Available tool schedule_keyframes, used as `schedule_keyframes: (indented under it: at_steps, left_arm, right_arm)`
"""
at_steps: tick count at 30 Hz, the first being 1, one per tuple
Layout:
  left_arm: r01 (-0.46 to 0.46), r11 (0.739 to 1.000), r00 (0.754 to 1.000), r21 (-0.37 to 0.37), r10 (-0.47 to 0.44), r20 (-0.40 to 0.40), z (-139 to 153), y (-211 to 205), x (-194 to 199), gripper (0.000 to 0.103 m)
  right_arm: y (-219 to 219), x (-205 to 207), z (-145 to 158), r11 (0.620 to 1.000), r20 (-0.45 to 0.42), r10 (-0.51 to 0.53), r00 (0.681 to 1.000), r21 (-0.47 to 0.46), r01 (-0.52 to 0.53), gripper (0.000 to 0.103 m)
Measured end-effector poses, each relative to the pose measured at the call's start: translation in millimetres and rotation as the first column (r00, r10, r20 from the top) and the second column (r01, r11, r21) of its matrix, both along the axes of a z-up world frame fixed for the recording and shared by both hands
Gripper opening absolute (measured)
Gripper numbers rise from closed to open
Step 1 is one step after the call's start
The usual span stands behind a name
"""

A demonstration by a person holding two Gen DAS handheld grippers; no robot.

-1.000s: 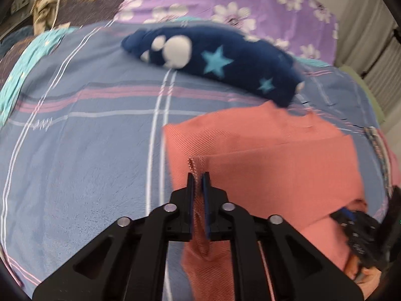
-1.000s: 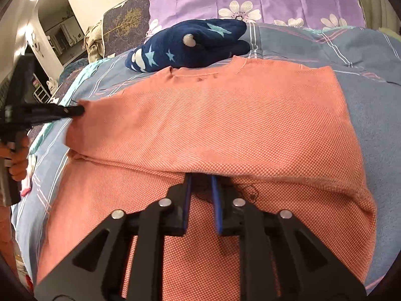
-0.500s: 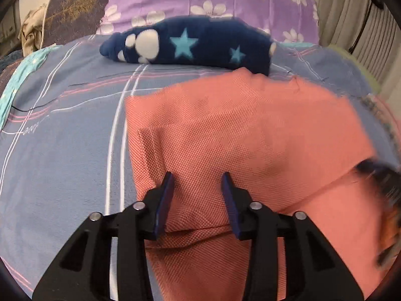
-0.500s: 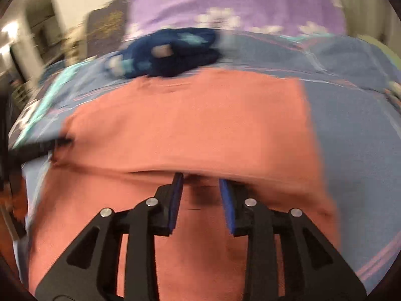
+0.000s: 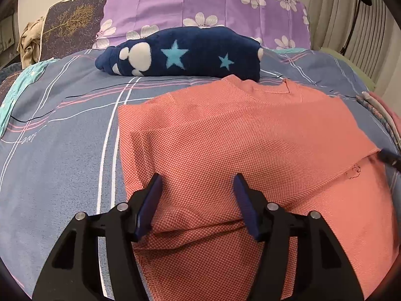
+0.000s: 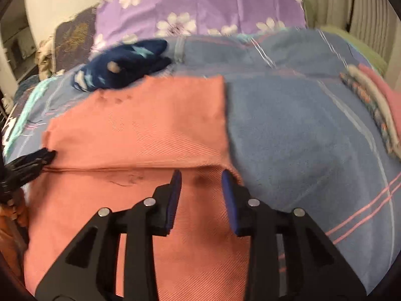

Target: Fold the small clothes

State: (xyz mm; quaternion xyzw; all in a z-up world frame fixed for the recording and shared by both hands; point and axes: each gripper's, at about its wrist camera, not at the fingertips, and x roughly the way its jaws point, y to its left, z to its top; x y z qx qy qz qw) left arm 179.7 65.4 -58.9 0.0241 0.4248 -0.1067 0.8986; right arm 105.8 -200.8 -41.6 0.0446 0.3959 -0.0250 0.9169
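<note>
A salmon-pink knit shirt (image 5: pixel 250 138) lies flat on the blue plaid bedspread (image 5: pixel 55 145), its sleeves folded across the body. My left gripper (image 5: pixel 198 185) is open and empty, just above the shirt's left part near the fold edge. My right gripper (image 6: pixel 200 183) is open and empty, over the shirt (image 6: pixel 150 130) near its right edge and the fold line. The left gripper's tip (image 6: pixel 32 160) shows at the shirt's left edge in the right wrist view. The right gripper's tip (image 5: pixel 388 156) shows at the far right in the left wrist view.
A navy fleece bundle (image 5: pixel 180 55) with stars and paw prints lies behind the shirt. A purple flowered pillow (image 5: pixel 205 7) stands at the headboard. Folded clothes (image 6: pixel 371 97) are stacked at the bed's right edge. A curtain (image 5: pixel 351 12) hangs at the right.
Both grippers were shut on the shirt's folded parts a second ago. They have let go and opened wide, and the folded sleeves now lie flat on the shirt.
</note>
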Motion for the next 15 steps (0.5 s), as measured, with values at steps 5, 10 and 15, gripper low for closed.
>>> schedule_keyframes:
  at_steps: [5, 10, 15]
  left_arm:
    - [-0.001, 0.999, 1.000, 0.044, 0.001, 0.010, -0.6, -6.3, -1.6, 0.062]
    - [-0.001, 0.999, 1.000, 0.042, 0.000, 0.014, -1.0, -5.6, -2.1, 0.063]
    - [-0.002, 0.998, 1.000, 0.058, 0.001, 0.013, -2.7, -7.2, -1.8, 0.064]
  right_arm:
    - [1.1, 30.6, 13.2, 0.998, 0.034, 0.038, 0.999, -0.046, -0.036, 0.039]
    - [-22.6, 64.5, -53.3, 0.990, -0.081, -0.032, 0.996, -0.140, 0.021, 0.046]
    - [-24.3, 60.2, -50.5, 0.986, -0.077, -0.064, 0.995, -0.158, 0.051, 0.053]
